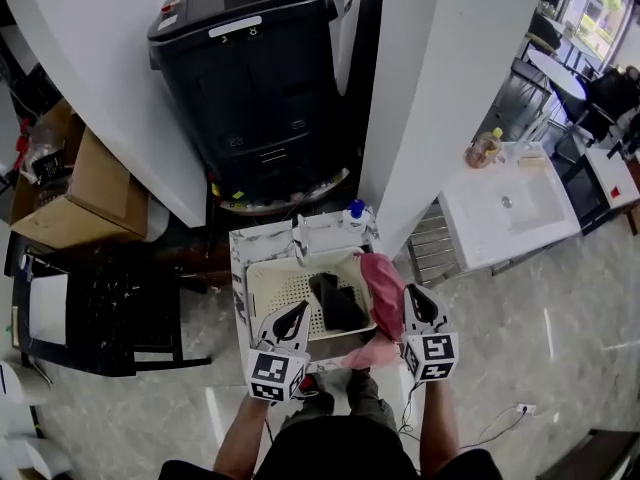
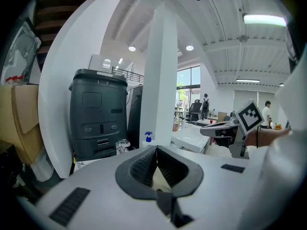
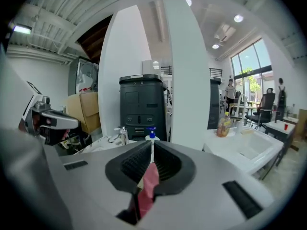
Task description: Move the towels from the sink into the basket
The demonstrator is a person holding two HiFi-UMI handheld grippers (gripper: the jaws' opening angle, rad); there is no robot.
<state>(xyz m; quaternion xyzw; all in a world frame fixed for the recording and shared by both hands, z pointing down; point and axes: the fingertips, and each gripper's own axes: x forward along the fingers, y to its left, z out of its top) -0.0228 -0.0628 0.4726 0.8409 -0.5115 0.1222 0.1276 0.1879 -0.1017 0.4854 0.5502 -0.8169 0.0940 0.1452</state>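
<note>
Right gripper (image 3: 151, 153) (clamped on pink towel (image 1: 383, 288)) should clear the right rim of the basket (image 1: 256, 298) before releasing; left gripper (image 2: 157, 152) closed, empty.

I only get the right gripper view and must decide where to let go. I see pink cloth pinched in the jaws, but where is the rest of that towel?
Observer: In the head view the pink towel drapes along the right rim of the basket, with the right gripper beside that rim.
Operator: Is anything lying in the basket?
Observer: Yes, a dark towel lies inside it, near the middle.
Operator: I can see the left gripper off to my left, but not its jaws. How do they stand?
Observer: In its own view the left gripper has its jaws together at the tips.
</note>
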